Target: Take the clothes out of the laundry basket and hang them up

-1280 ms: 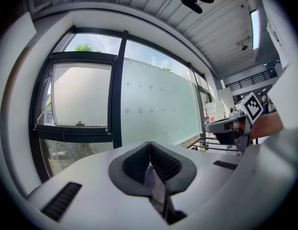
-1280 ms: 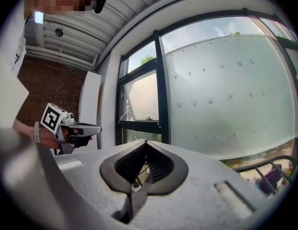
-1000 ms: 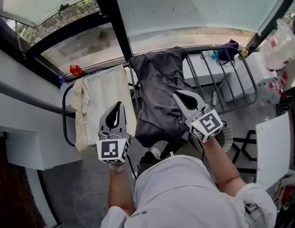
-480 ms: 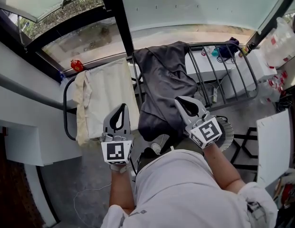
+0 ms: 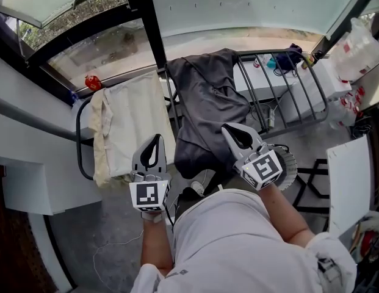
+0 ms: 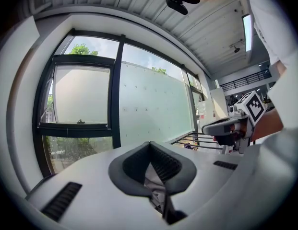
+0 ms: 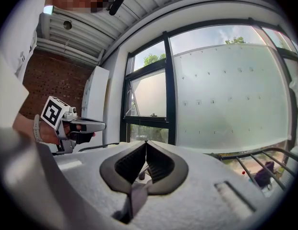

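Black rubber pads on both tongs-like grippers are pressed tight together with nothing between them. The left gripper (image 5: pixel 154 140) and the right gripper (image 5: pixel 227 129) are each closed and empty, held in the air side by side and well apart in front of the person's (image 5: pixel 226 249) white-clad chest, with their tips pointing toward the window. Neither one touches any cloth. Beyond them stands one black metal drying rack (image 5: pixel 299 93) with two pieces of laundry draped over it. One is a cream cloth (image 5: pixel 131 124) at the left end, beyond the left gripper. The other is a dark grey garment (image 5: pixel 207 108) just beside it, nearer the middle and beyond the right gripper. The rack's bars to the right are bare, apart from one small dark blue item (image 5: pixel 289 58) at the far corner. One red object (image 5: pixel 93 82) sits on the window ledge. A round white ribbed container (image 5: pixel 291 165) shows partly behind the right gripper.
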`<action>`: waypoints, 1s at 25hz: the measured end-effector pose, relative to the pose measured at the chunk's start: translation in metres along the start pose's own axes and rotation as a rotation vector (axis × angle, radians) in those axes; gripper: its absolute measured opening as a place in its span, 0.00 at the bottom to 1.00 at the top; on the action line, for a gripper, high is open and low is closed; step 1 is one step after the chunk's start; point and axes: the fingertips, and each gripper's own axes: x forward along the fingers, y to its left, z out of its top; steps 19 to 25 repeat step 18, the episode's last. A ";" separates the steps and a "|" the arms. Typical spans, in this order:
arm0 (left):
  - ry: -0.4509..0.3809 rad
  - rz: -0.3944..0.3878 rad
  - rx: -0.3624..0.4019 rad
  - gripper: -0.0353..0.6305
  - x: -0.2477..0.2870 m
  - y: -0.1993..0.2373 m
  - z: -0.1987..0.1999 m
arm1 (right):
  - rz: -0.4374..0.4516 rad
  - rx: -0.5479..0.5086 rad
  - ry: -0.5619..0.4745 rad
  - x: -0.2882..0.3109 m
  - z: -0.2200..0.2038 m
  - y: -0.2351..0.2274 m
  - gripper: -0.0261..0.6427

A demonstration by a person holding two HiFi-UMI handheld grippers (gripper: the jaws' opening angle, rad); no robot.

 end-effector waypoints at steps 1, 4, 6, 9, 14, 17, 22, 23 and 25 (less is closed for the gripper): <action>0.002 -0.003 -0.007 0.06 0.000 -0.001 -0.002 | -0.007 0.006 0.004 -0.001 -0.002 0.000 0.05; 0.006 -0.009 -0.018 0.06 0.000 -0.001 -0.005 | -0.005 0.010 0.007 -0.002 -0.004 0.001 0.05; 0.007 -0.011 -0.023 0.06 0.000 -0.001 -0.006 | -0.001 0.006 0.011 -0.003 -0.005 0.002 0.05; 0.004 -0.015 -0.037 0.06 0.000 -0.001 -0.007 | -0.013 0.015 0.019 -0.005 -0.008 0.001 0.05; 0.012 -0.023 -0.045 0.06 -0.001 -0.004 -0.010 | -0.028 0.025 0.024 -0.006 -0.010 0.000 0.05; 0.019 -0.022 -0.051 0.06 0.000 -0.003 -0.012 | -0.024 0.026 0.026 -0.005 -0.011 -0.001 0.05; 0.021 -0.021 -0.053 0.06 0.000 -0.002 -0.013 | -0.023 0.026 0.028 -0.005 -0.011 0.000 0.05; 0.021 -0.021 -0.053 0.06 0.000 -0.002 -0.013 | -0.023 0.026 0.028 -0.005 -0.011 0.000 0.05; 0.021 -0.021 -0.053 0.06 0.000 -0.002 -0.013 | -0.023 0.026 0.028 -0.005 -0.011 0.000 0.05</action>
